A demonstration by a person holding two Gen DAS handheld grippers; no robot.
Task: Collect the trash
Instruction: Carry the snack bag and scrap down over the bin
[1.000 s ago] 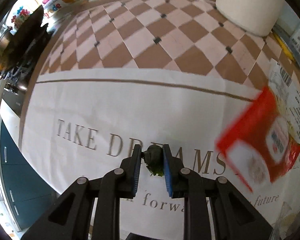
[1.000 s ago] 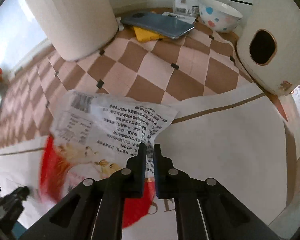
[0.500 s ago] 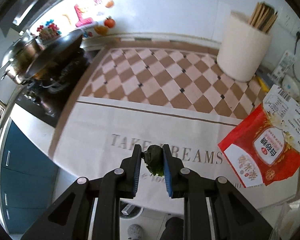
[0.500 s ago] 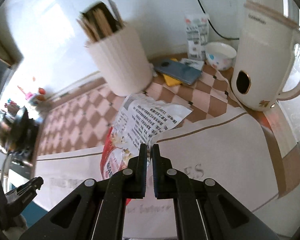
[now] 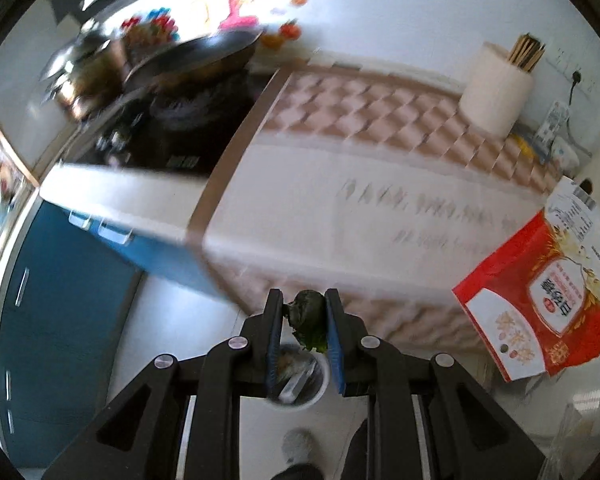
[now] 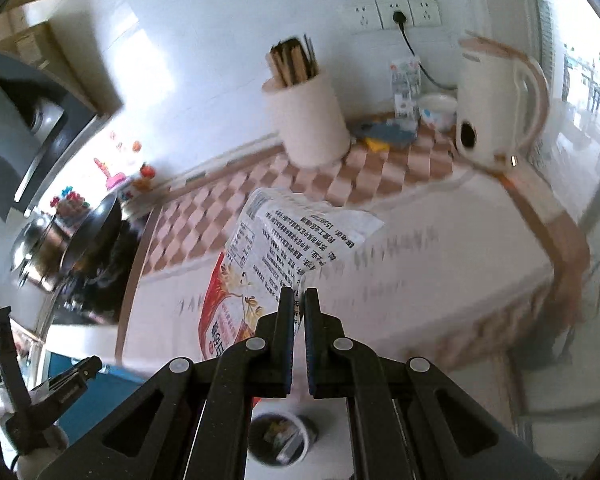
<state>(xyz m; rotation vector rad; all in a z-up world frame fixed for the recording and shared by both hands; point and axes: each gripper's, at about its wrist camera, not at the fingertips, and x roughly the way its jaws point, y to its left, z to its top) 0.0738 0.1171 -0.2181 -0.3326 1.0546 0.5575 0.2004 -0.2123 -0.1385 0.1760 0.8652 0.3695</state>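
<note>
Two bits of rubbish are up in the air, one in each tool. The left tool [image 5: 300, 312] is clamped on a dark green wad of wilted leaf [image 5: 307, 322], pinched between its blue pads, out past the front edge of the worktop [image 5: 340, 216]. Directly beneath it on the pale floor [image 5: 172, 340] stands a small white bin [image 5: 300, 380] with scraps already inside. The right tool [image 6: 299, 308] has its jaws nearly together, nipping the edge of a red and white food packet [image 6: 276, 256], which hangs in front of the worktop, printed side up; from the left wrist view the same packet [image 5: 548, 300] shows at the far right, red face forward. In the right wrist view the bin [image 6: 282, 438] sits below, between the tool's arms.

Further back, the worktop wears a cloth, cream at the front and brown-checked behind. On it stand a white holder full of chopsticks [image 6: 306, 116], a cream electric kettle [image 6: 496, 108], and a small bowl [image 6: 438, 110] by the wall sockets. To the left sit a black wok [image 5: 196, 56] and a steel pot on the hob, with blue cupboard doors [image 5: 60, 300] beneath.
</note>
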